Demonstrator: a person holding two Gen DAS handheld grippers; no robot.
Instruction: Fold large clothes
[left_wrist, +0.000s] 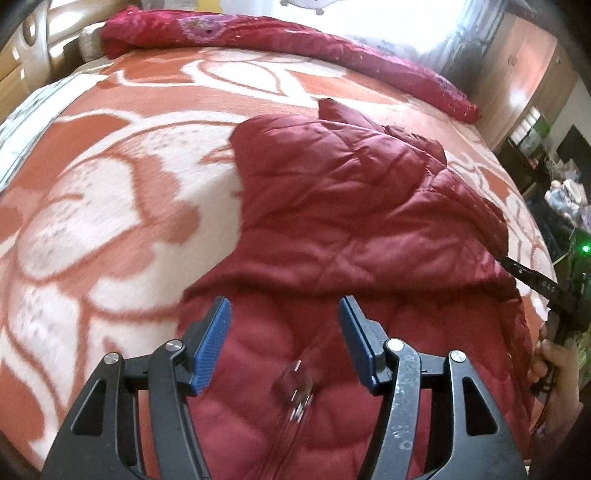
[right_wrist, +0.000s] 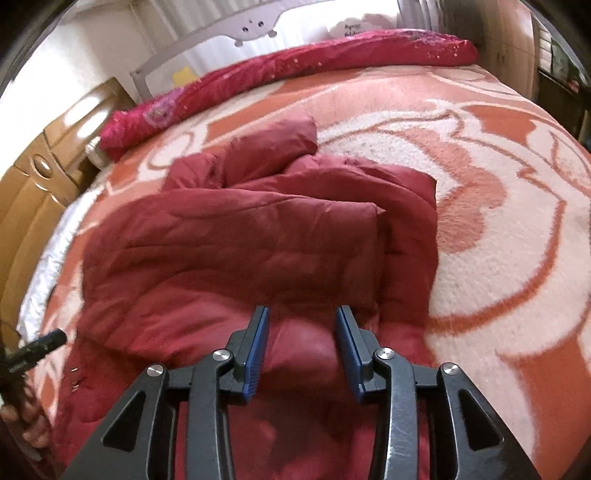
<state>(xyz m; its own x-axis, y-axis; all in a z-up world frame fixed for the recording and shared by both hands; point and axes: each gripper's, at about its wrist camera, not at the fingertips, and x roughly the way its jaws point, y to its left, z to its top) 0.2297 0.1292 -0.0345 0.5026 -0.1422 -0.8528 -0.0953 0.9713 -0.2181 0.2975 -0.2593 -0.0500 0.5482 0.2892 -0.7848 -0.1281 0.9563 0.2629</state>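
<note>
A dark red quilted jacket (left_wrist: 332, 203) lies partly folded on the bed, one layer doubled over the body and a sleeve (right_wrist: 266, 147) bunched at the far end. My left gripper (left_wrist: 284, 306) hangs open just above the jacket's near part, with the zipper pull (left_wrist: 295, 391) showing below its blue pads. My right gripper (right_wrist: 302, 314) is open too, over a soft bulge of the jacket (right_wrist: 221, 240); its pads do not press the cloth. Each view catches the other gripper at its edge: the right gripper's finger (left_wrist: 517, 267) by the jacket's right side, the left gripper's finger (right_wrist: 48, 341) by its left.
An orange and white floral blanket (left_wrist: 110, 221) covers the bed (right_wrist: 498, 221). A rolled pink-red quilt (left_wrist: 258, 37) lies along the far edge. A wooden cabinet (right_wrist: 37, 177) stands beside the bed. A person's hand (left_wrist: 554, 358) holds the right gripper.
</note>
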